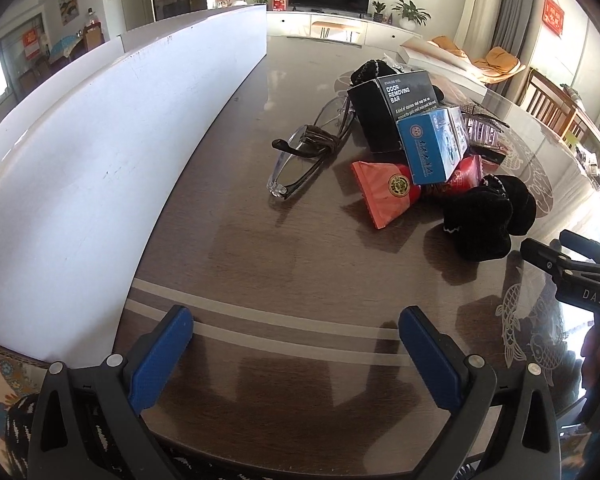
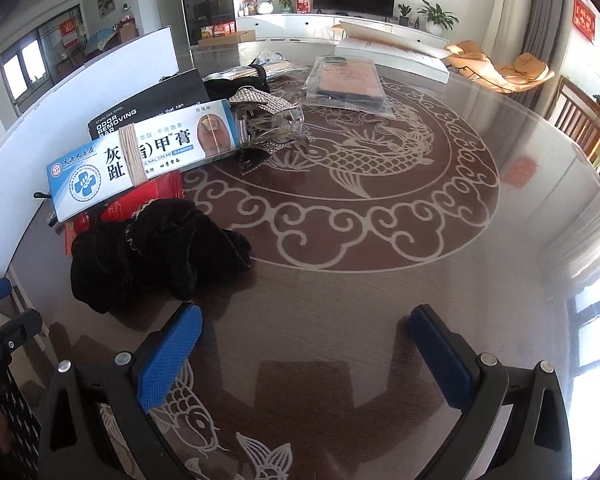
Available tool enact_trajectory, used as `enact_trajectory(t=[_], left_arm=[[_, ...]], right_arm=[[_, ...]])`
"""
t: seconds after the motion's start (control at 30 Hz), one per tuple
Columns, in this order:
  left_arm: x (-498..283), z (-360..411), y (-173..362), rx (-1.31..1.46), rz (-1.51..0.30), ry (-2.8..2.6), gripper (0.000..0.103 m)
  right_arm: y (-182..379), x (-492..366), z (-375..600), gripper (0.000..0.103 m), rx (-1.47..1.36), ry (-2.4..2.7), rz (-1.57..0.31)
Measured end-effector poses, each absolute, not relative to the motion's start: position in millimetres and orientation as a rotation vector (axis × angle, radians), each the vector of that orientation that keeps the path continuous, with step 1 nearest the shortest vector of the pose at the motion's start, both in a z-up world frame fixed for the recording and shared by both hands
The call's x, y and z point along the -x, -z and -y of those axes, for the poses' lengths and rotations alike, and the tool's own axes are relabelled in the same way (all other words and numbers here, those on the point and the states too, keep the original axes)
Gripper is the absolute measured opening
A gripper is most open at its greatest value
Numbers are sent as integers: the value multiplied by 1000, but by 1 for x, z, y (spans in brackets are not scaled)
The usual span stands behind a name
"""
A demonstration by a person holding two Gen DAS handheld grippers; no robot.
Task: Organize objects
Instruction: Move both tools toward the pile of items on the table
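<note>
A pile of objects lies on the dark glass table [image 1: 284, 264]. It holds clear glasses [image 1: 308, 160], a black "Odor Removing Bar" box [image 1: 388, 112], a blue-white nail cream box [image 1: 428, 148] [image 2: 140, 156], a red packet [image 1: 384, 192], black velvet scrunchies [image 1: 488, 216] [image 2: 156, 252] and rhinestone hair clips [image 2: 268, 120]. My left gripper [image 1: 296, 340] is open and empty, short of the pile. My right gripper [image 2: 304, 340] is open and empty, with the scrunchies just left of its left finger. The right gripper's body shows at the right edge of the left wrist view [image 1: 572, 276].
A tall white board [image 1: 100, 152] runs along the table's left side. A clear bag with a flat item [image 2: 348, 84] and a long white box [image 2: 396, 56] lie at the far side. Wooden chairs [image 2: 580, 120] stand to the right.
</note>
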State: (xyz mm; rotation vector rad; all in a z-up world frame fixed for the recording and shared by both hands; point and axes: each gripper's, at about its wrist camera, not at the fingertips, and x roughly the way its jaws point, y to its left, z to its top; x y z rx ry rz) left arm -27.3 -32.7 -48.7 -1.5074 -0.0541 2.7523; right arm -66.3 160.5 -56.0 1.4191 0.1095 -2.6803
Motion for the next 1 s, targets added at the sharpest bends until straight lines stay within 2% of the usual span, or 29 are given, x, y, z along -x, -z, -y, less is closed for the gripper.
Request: enact_trajectory(t=[0.2,1.0], left_arm=[[26,21,51,1503,-14,-2752,103],[29,14,52,1463,-28,-2752,103]], right_arm=[[56,67,-167,103,-1370,2640,-152],[58,66,-168,103,-1326,2649,-155]])
